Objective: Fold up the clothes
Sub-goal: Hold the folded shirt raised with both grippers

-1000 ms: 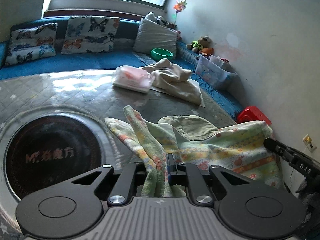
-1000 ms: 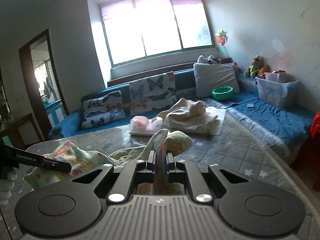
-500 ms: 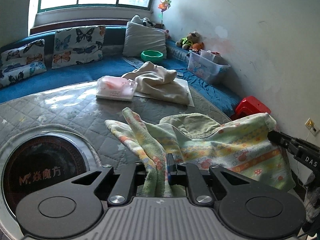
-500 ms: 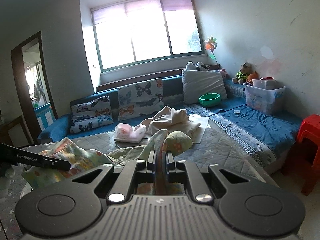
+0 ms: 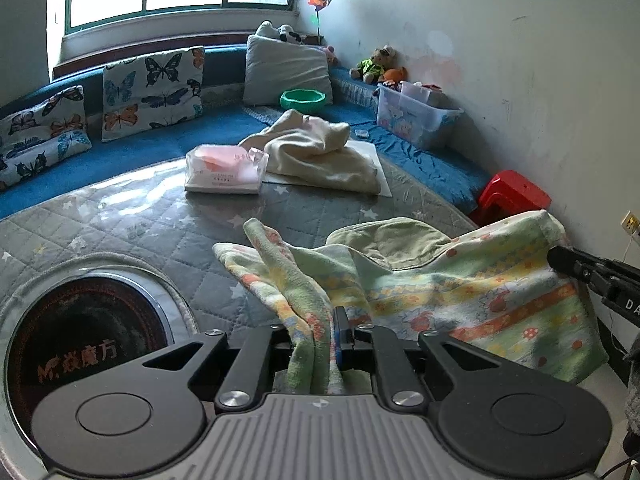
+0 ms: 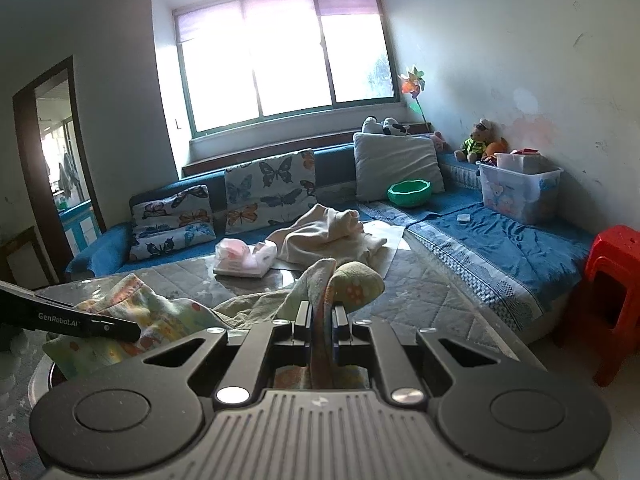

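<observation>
A pastel printed garment (image 5: 460, 296), green and yellow with small red figures, hangs stretched between both grippers above the grey quilted table (image 5: 132, 220). My left gripper (image 5: 320, 332) is shut on one bunched corner of it. My right gripper (image 6: 320, 320) is shut on the opposite corner (image 6: 344, 284). The right gripper shows in the left wrist view as a black bar (image 5: 592, 276) at the cloth's far right edge. In the right wrist view the left gripper (image 6: 72, 316) pokes in from the left, over the garment (image 6: 160, 320).
A cream garment (image 5: 320, 152) and a tissue pack (image 5: 224, 168) lie farther back on the table. A round dark inset (image 5: 80, 352) sits at its left. Blue bench (image 6: 500, 240) with butterfly cushions (image 6: 272, 192), green bowl (image 6: 410, 192), clear bin (image 6: 520, 188). Red stool (image 6: 612, 272) at right.
Both grippers have risen and pulled back with the garment, so the cloth hangs higher and more of the room, window and red stool shows. Both grips are unchanged.
</observation>
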The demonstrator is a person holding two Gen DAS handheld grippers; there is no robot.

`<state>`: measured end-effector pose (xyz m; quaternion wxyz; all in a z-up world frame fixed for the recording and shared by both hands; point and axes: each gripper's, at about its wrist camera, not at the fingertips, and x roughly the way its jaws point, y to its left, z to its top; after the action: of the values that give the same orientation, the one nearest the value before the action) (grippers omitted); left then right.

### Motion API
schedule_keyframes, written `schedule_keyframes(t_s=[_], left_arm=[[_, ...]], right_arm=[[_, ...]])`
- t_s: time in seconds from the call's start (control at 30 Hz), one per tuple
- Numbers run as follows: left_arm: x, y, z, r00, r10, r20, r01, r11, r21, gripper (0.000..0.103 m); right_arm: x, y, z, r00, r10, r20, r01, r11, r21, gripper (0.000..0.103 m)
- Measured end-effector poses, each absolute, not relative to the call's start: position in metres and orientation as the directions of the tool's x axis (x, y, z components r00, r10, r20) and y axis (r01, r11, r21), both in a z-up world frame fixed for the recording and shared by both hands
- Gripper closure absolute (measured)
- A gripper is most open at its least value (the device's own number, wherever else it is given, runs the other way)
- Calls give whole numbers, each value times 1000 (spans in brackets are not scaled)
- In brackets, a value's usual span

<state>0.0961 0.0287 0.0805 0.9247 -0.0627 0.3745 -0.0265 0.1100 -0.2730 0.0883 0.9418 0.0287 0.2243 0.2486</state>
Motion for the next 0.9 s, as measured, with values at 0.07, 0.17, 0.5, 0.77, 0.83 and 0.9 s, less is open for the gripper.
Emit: schedule_keyframes(t_s=[0.07, 0.17, 0.5, 0.77, 0.83, 0.9], left_arm=[[98, 29, 79, 715, -96, -692, 1, 991, -136, 91], [100, 28, 77, 715, -92, -693, 0, 991, -131, 91], [102, 23, 71, 707, -77, -703, -3, 994, -111, 91], [103, 20, 63, 698, -69, -713, 3, 996, -94, 91], [104, 20, 60, 694, -68, -717, 2, 996, -93, 91], [104, 19, 58, 689, -68, -722, 3, 996, -91, 91]], right_arm=[[111, -273, 87, 774, 482, -411, -455, 875, 167, 95], [112, -273, 85, 772, 482, -415, -455, 874, 169, 95], [118, -274, 74, 764, 472, -440, -439, 880, 180, 95], [119, -272, 66, 758, 457, -465, -427, 887, 175, 95], [119, -273, 63, 757, 453, -471, -422, 889, 177, 95], [120, -274, 60, 755, 449, -478, -417, 891, 179, 95]])
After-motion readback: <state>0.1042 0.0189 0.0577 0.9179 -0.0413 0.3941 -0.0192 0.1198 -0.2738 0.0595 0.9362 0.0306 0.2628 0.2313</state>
